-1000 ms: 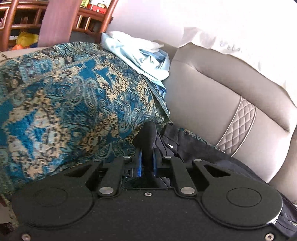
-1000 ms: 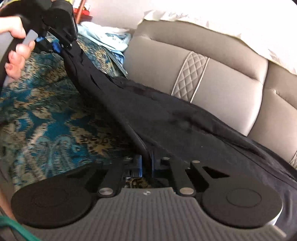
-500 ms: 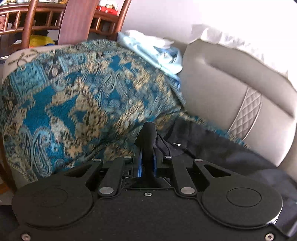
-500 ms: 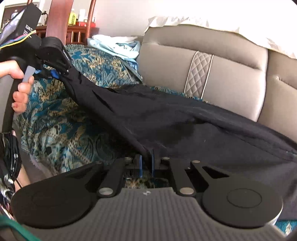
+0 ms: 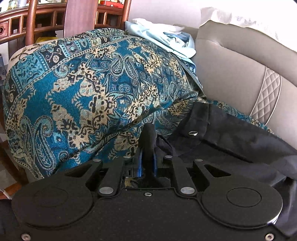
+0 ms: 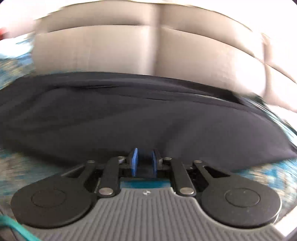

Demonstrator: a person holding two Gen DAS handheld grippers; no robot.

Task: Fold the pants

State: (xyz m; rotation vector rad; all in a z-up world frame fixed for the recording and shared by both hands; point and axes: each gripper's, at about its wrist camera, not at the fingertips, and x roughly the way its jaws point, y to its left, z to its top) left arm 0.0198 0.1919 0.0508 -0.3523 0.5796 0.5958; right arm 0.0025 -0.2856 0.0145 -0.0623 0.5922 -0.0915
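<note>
The black pants (image 5: 232, 140) lie across the sofa seat over a blue paisley throw, waistband button (image 5: 193, 133) facing up. My left gripper (image 5: 146, 159) is shut on a bunched fold of the waistband, which sticks up between the blue pads. In the blurred right wrist view the pants (image 6: 139, 115) spread flat and wide on the seat. My right gripper (image 6: 143, 161) sits at their near edge with its blue pads slightly apart and dark cloth between them.
The blue paisley throw (image 5: 89, 89) covers the sofa arm and seat. Light blue clothes (image 5: 163, 39) are piled on the arm's top. The beige sofa back (image 5: 232, 70) rises behind. A wooden chair and shelf (image 5: 78, 16) stand at the back left.
Both grippers came down toward the seat, laying the pants flatter. The right wrist view swung to face the sofa back, and its pads have parted a little.
</note>
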